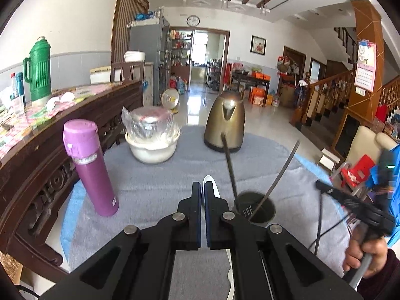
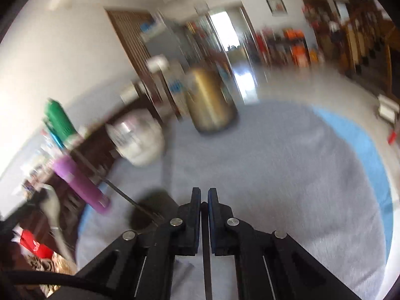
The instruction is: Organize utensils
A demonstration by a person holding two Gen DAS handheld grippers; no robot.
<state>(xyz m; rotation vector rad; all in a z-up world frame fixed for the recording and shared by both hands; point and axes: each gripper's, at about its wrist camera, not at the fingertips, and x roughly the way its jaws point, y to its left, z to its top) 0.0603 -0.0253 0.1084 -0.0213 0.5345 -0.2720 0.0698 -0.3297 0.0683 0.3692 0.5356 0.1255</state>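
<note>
A dark round utensil cup (image 1: 255, 208) stands on the grey cloth, holding two dark thin utensils (image 1: 230, 165) that lean out of it. My left gripper (image 1: 203, 187) is shut on a white spoon (image 1: 212, 184), just left of the cup. My right gripper (image 2: 204, 195) is shut on a thin dark utensil (image 2: 206, 250) that hangs down between the fingers; it shows at the right of the left wrist view (image 1: 320, 227). The right wrist view is blurred; the cup (image 2: 152, 210) lies left of its fingers.
On the cloth stand a purple flask (image 1: 90, 167), a covered white bowl (image 1: 152, 135) and a brass kettle (image 1: 225, 125). A dark wooden sideboard (image 1: 50, 150) with a green thermos (image 1: 39, 70) runs along the left. The table's blue edge (image 2: 370, 165) curves at right.
</note>
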